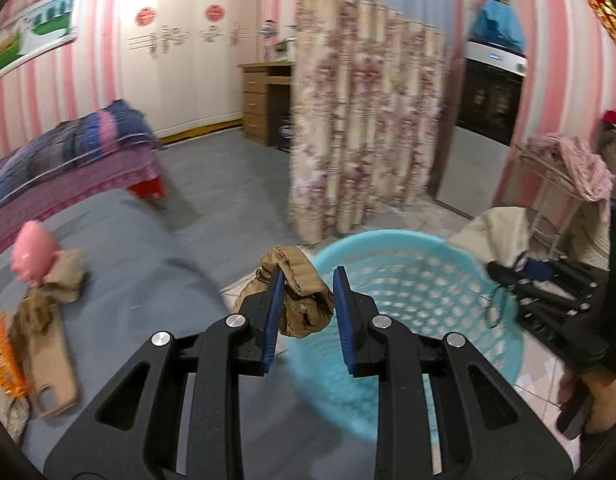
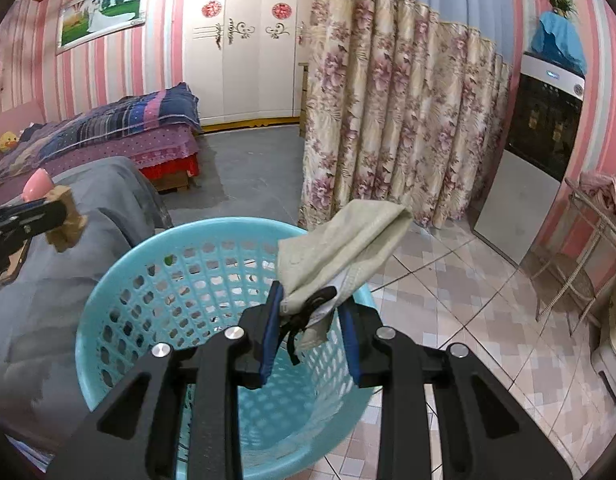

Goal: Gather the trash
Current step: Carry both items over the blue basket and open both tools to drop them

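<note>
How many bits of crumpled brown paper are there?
3, maybe more hidden: one brown paper wad between the left gripper fingers beside the blue basket, two on the grey bed cover: one by the pink thing, one below it.

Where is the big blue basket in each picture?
Left wrist view: the blue basket sits lower right of centre, just past the left tongs, which hold crumpled brown paper.
Right wrist view: the basket fills the lower middle, under the right tongs, which hold a pale cloth.
Shared landmark: the flowered curtain stands behind the basket in both.
</note>
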The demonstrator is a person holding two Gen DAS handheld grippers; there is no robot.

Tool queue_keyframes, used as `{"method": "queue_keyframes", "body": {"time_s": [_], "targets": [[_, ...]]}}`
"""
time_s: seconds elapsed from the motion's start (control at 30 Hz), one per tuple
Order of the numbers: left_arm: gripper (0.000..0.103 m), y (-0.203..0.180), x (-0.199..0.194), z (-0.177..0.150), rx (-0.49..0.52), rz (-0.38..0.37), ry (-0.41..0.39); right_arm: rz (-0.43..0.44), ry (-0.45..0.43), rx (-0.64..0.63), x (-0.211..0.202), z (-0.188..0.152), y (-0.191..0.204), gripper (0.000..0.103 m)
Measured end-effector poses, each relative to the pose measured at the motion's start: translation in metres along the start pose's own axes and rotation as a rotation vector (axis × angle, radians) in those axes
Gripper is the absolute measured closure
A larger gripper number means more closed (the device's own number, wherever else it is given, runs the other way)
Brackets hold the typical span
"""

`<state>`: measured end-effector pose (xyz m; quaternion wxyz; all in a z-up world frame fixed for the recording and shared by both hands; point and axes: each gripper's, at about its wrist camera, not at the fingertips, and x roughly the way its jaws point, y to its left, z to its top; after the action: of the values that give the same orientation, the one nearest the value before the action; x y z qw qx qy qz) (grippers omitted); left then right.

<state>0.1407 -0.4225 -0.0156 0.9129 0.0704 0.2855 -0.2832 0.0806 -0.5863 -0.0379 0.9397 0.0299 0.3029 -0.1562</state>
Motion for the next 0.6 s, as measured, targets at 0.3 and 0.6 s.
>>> {"method": "queue_keyframes", "body": {"time_s": [0.3,0.6], "targets": [[0.042,-0.029,0.034,0.004,0.048,-0.059,0.057,-0.005,0.005,0.018,0.001,-0.005,-0.007,0.075],[0.012,0.009,0.021,0.008,0.022,0.072,0.002,0.008,0.007,0.029,0.004,-0.006,0.0,0.075]]}}
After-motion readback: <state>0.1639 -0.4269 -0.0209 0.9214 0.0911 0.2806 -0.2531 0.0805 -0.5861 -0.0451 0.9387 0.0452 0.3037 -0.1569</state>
